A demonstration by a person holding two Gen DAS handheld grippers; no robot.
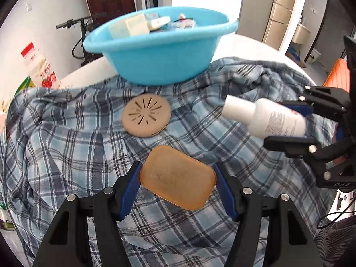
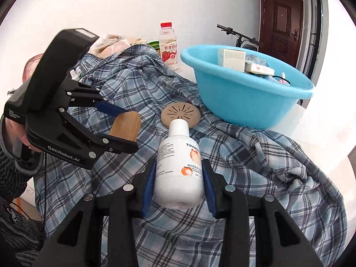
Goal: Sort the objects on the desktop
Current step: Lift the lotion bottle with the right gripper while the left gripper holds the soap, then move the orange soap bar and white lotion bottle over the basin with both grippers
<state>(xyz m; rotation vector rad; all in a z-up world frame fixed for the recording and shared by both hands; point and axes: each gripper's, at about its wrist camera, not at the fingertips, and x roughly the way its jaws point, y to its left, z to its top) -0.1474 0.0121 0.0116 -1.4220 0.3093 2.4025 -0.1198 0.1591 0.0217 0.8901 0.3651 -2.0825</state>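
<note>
Left wrist view, our left claw (image 1: 178, 178) pinching amber soap bar (image 1: 178, 178) at frame btm ctr, right claw (image 1: 287, 122) pinching white bottle (image 1: 264, 116) at right edge.

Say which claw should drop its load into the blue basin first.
Probably the right claw: its white bottle points toward the blue basin. The left claw, holding the amber soap bar, looks farther back.
</note>
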